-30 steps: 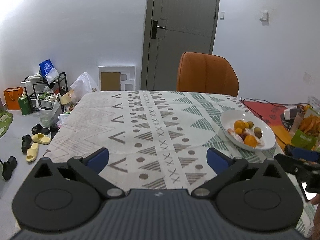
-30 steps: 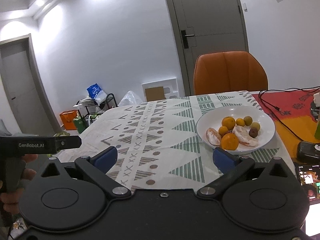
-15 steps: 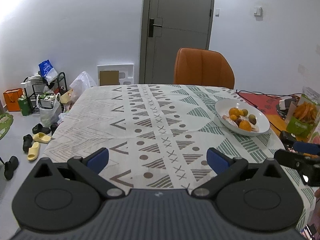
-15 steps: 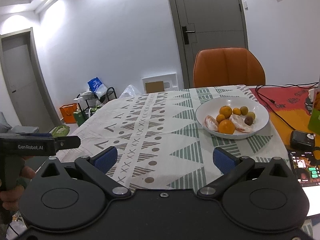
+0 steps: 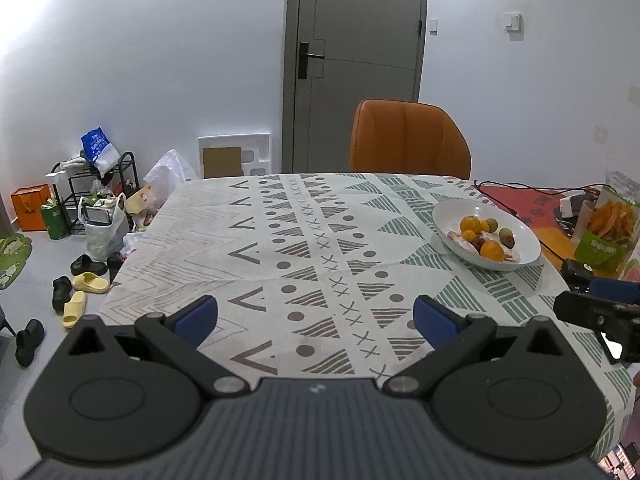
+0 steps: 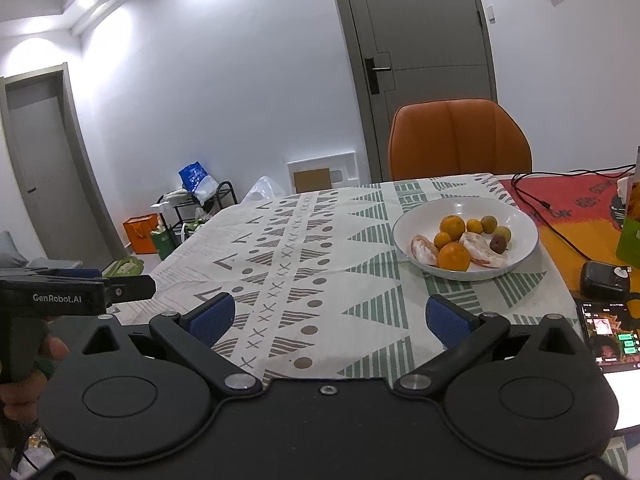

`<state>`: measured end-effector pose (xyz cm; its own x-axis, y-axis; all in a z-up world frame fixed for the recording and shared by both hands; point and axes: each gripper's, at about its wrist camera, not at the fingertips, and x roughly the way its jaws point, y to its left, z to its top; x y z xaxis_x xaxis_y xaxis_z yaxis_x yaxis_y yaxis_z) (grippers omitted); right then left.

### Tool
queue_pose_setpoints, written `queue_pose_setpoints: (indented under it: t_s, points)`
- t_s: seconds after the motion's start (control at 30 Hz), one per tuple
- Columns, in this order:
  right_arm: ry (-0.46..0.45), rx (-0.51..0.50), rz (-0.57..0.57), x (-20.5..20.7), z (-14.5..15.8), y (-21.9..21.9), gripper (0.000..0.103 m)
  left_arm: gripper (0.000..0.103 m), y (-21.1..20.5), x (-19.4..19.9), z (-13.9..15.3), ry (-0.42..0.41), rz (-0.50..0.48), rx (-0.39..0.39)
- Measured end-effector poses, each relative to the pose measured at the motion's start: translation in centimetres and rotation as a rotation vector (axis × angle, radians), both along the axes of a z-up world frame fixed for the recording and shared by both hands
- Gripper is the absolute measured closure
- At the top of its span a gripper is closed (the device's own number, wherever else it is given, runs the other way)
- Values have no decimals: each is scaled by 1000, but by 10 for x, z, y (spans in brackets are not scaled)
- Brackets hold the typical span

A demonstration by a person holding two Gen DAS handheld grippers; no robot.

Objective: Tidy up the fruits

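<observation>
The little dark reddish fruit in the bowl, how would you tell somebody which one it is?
Find the white bowl on the patterned tablecloth, in front of the orange chair. On its right side, beside the peeled segments, sits the small dark fruit. It is the only brownish-red one; the others are orange or yellow-green.

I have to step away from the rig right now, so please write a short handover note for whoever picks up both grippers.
Left gripper: open, empty, held over the patterned tablecloth.
Right gripper: open, empty, pointing toward the shallow white bowl.
Fruit: two larger oranges, smaller orange and yellow-green round fruits, one dark reddish fruit and peeled pinkish segments, all mixed in the bowl at the table's right side.
Done: nothing visibly sorted; no fruit lies outside the bowl.
Left: all the organizing. The bowl is nearer the right gripper, so starting there seems easiest.
</observation>
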<state>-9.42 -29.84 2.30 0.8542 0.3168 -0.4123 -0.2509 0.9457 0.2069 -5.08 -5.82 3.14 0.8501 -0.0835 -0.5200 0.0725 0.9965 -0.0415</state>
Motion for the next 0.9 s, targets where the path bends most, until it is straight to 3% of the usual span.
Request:
queue_pose_setpoints:
  t_s: [0.9]
  points:
    - [-21,-9,-1,-6,3,0,0,0,-3,-6,1,-20,-7,2]
